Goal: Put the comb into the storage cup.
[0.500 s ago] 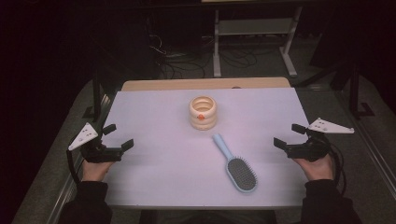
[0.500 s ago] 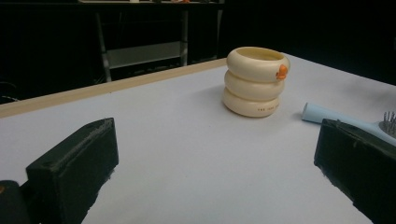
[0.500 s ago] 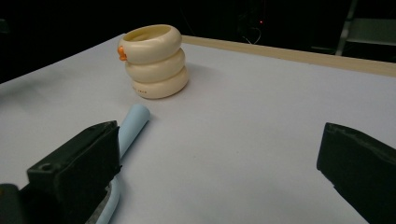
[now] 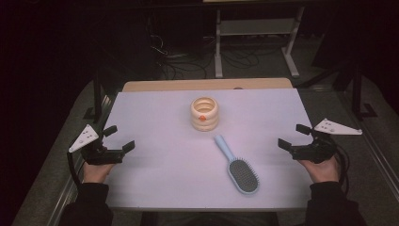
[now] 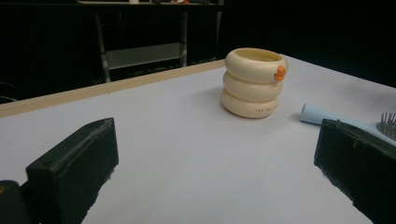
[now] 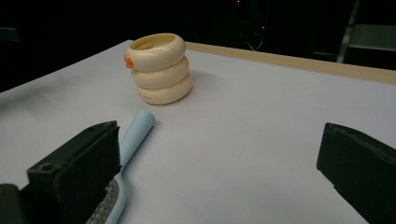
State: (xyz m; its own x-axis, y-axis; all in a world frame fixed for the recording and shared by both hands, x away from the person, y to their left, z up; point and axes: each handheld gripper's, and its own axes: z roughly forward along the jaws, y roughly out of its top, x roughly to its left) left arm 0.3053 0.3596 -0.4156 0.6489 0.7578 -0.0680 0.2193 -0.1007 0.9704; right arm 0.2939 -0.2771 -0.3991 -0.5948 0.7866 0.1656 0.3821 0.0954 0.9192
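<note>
A cream holder shaped like three stacked rings (image 4: 204, 114) with a small orange mark stands upright at the middle of the white table top (image 4: 155, 117). A light blue hairbrush (image 4: 237, 165) lies flat in front of it, handle toward the holder. My left gripper (image 4: 119, 139) rests at the table's left edge, open, nothing between its jaws. My right gripper (image 4: 294, 137) rests at the right edge, open and empty too. The left gripper view has the holder (image 5: 255, 82) ahead and the brush handle (image 5: 322, 116) at right. The right gripper view has the holder (image 6: 159, 68) and the brush (image 6: 133, 140) at left.
A wooden strip (image 4: 207, 84) runs along the table's far edge. Beyond it stand a metal shelf frame (image 4: 256, 37) and loose cables on a dark floor. Dark grey floor flanks both sides of the table.
</note>
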